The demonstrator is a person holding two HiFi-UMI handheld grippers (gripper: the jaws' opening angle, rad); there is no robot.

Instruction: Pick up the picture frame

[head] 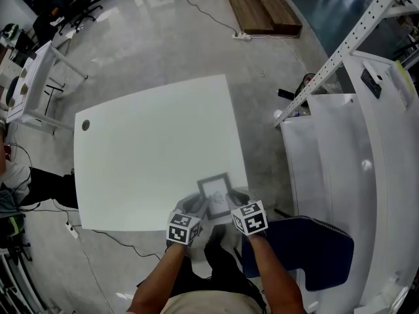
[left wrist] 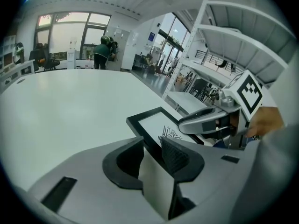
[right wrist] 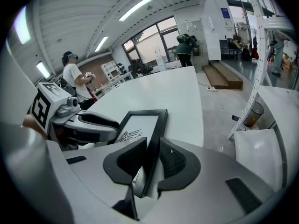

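Near the tabletop edge lies a black-rimmed picture frame. Your left gripper fingers are opening around its rim. Your right gripper fingers loosely straddle it.

Your frame has a black border round a white sheet, with a small black line drawing on it. The table is plain white, with one dark round spot near a corner. Both grippers have pale grey bodies. The left gripper is opening its black, fine-meshed pads with the frame's black edge between them. The right gripper has the same grey and black. Each cube bears black square markers on white. The floor is glossy grey, the chair navy, the planks brown and the shelf white.
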